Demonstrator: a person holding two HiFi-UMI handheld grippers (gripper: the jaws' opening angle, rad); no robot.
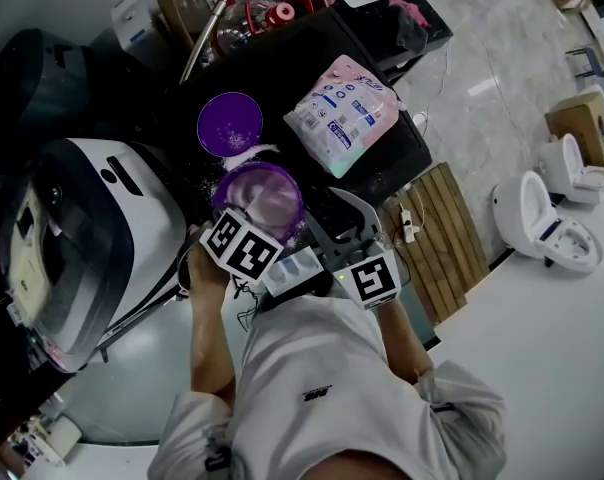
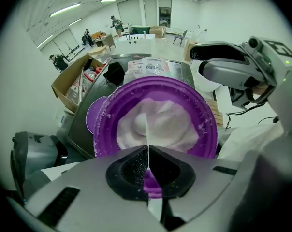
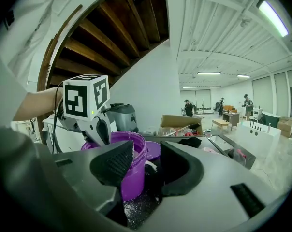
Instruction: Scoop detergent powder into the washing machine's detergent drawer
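Note:
A purple tub (image 1: 272, 190) of white detergent powder (image 2: 167, 122) stands open on the black table (image 1: 312, 48), next to the white washing machine (image 1: 92, 238). My left gripper (image 2: 148, 149) reaches over the tub's near rim, shut on a thin white scoop handle (image 2: 147, 127) that runs edge-on into the powder. In the head view the left gripper (image 1: 248, 220) sits at the tub's near edge. My right gripper (image 3: 147, 161) is open at table level beside the tub (image 3: 129, 170), whose wall shows partly in the gap. In the head view the right gripper (image 1: 322, 230) lies right of the tub.
The tub's purple lid (image 1: 229, 123) lies flat behind it. A pink and white bag (image 1: 342, 113) rests to the right on the table. Spilled powder grains (image 3: 136, 209) dot the black surface. A cardboard box (image 1: 232, 3) of bottles stands at the back.

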